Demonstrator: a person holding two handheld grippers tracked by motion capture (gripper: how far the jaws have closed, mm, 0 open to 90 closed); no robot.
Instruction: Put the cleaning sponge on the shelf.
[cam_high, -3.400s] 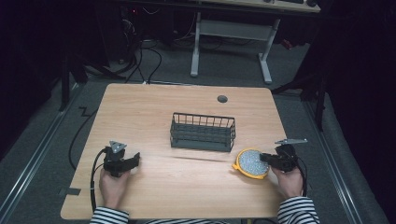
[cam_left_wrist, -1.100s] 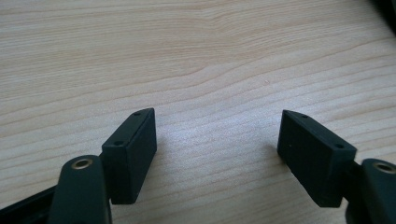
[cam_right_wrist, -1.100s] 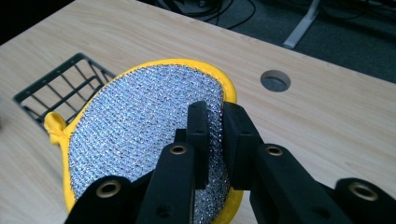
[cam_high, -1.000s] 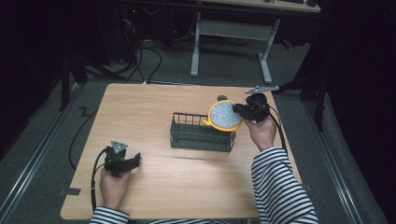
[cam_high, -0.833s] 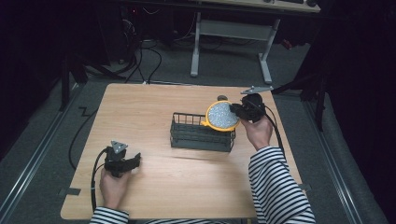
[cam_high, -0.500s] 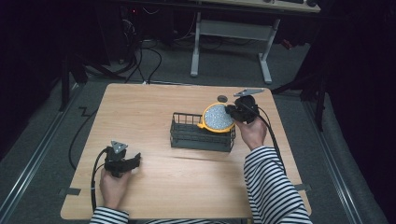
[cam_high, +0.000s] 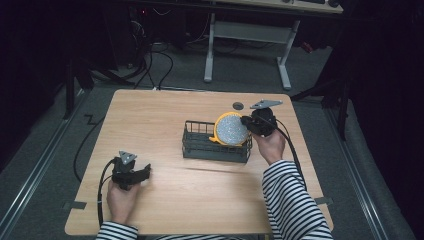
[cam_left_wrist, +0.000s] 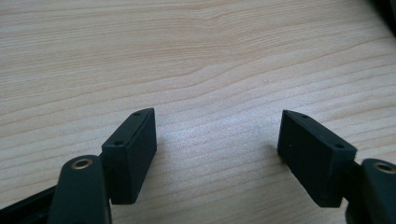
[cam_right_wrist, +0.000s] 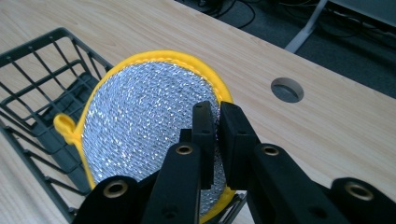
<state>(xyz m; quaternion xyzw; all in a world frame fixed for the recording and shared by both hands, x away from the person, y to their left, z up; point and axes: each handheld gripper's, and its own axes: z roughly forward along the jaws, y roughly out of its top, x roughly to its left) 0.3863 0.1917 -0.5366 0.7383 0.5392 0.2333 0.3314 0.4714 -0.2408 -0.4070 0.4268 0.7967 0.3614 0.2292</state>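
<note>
A round silver pad with a yellow rim and loop (cam_high: 230, 129) (cam_right_wrist: 140, 126) stands on edge, its lower part inside the right end of a dark wire basket (cam_high: 200, 146) (cam_right_wrist: 42, 51) at mid-table. My right gripper (cam_high: 246, 123) (cam_right_wrist: 215, 112) is shut on the pad's right edge, and its jaws have just been closing tighter with the pad between them. My left gripper (cam_high: 146, 171) (cam_left_wrist: 217, 135) rests low on the wooden table (cam_left_wrist: 196, 56) near the front left, with its jaws wide open and nothing between them.
A round cable hole (cam_high: 238, 105) (cam_right_wrist: 286, 89) lies in the tabletop just behind the right hand. Beyond the table's far edge stand white desk legs (cam_high: 209, 50) and loose cables on the floor. Bare wood stretches left of the basket.
My right gripper has carried the pad left and down, from above the basket's right corner into its right end. The left hand has stayed put.
</note>
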